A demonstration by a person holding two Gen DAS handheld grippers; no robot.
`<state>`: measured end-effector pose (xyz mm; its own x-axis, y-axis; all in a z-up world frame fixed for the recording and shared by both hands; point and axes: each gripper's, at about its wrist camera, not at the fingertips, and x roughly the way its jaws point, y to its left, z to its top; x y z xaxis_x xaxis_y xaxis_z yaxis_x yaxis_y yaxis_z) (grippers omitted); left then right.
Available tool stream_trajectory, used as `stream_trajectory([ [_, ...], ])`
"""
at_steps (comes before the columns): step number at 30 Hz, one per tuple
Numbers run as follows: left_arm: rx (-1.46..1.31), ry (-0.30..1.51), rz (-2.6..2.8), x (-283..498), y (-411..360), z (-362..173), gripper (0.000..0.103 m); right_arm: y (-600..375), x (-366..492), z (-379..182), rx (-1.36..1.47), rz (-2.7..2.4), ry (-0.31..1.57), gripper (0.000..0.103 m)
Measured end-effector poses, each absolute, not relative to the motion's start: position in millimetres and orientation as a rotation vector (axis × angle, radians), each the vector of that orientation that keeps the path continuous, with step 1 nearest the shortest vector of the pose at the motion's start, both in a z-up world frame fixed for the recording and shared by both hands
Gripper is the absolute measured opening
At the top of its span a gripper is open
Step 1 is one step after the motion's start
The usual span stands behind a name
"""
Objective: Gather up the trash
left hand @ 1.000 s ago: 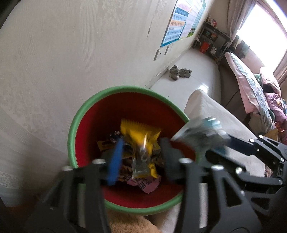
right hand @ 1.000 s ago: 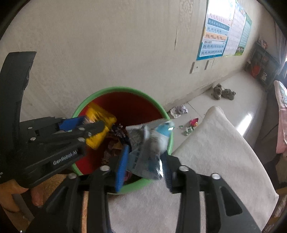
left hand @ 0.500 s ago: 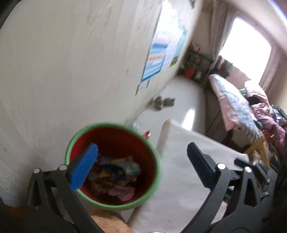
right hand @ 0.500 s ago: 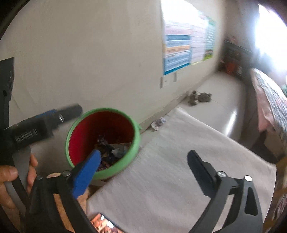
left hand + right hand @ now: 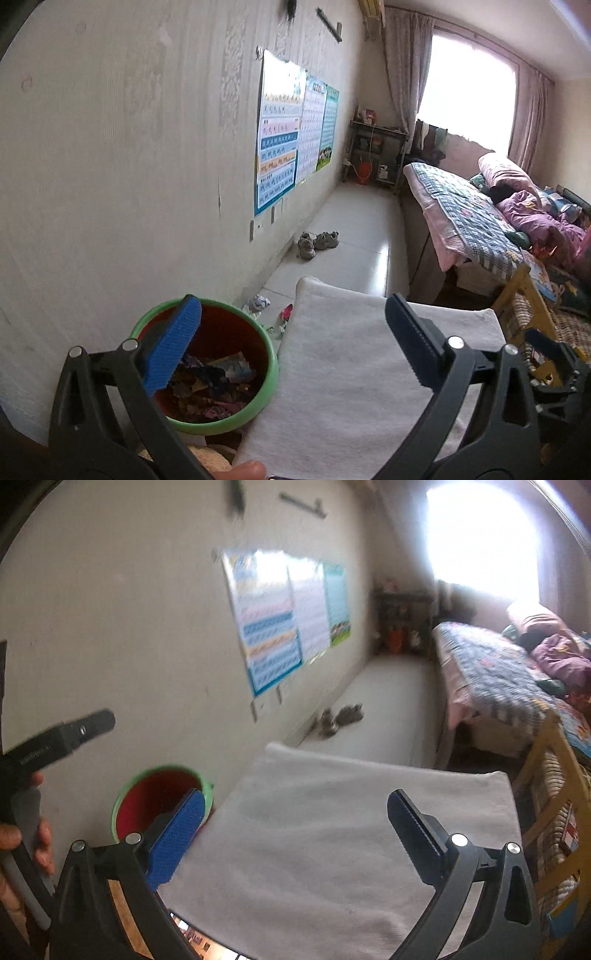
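A green-rimmed bin (image 5: pixel 271 363) with a red inside stands by the wall, holding several crumpled wrappers (image 5: pixel 218 380). My left gripper (image 5: pixel 295 350) hangs above and behind it, open, with nothing between its fingers. My right gripper (image 5: pixel 295 838) is open too and empty, over a white towel (image 5: pixel 332 849); the bin (image 5: pixel 127 792) lies to its lower left. The left gripper's black body (image 5: pixel 59 738) shows at the left edge of the right wrist view, held by a hand (image 5: pixel 22 842). More scraps (image 5: pixel 258 303) lie on the floor beyond the bin.
The white towel (image 5: pixel 351 369) covers a surface beside the bin. A wall with posters (image 5: pixel 280 147) runs along the left. A pair of shoes (image 5: pixel 317 242) sits on the tiled floor. A bed (image 5: pixel 480 221) and a wooden chair frame (image 5: pixel 517 291) stand at the right.
Both grippers let go of their wrappers, a yellow one and a silver-blue one, which now lie in the bin. Both opened wide, then rose and pulled back from the bin toward the towel.
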<state>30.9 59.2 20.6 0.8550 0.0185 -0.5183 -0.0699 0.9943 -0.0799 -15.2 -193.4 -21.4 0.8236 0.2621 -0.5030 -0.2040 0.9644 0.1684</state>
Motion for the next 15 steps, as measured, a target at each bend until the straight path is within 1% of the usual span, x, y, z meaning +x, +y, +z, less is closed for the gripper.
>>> stream_trajectory([
  [5, -0.065, 0.497, 0.060, 18.4, 42.5, 30.5, 0.098, -209.7, -39.5, -4.9, 0.104, 0.144, 0.370, 0.096],
  [12, -0.071, 0.459, 0.103, 11.0, 32.9, 40.9, 0.098, -212.6, -50.2, 2.7, 0.001, 0.027, 0.283, 0.096],
  [15, -0.048, 0.443, 0.135, 7.4, 30.2, 42.7, 0.098, -216.0, -48.5, -0.2, 0.017, 0.051, 0.299, 0.096],
])
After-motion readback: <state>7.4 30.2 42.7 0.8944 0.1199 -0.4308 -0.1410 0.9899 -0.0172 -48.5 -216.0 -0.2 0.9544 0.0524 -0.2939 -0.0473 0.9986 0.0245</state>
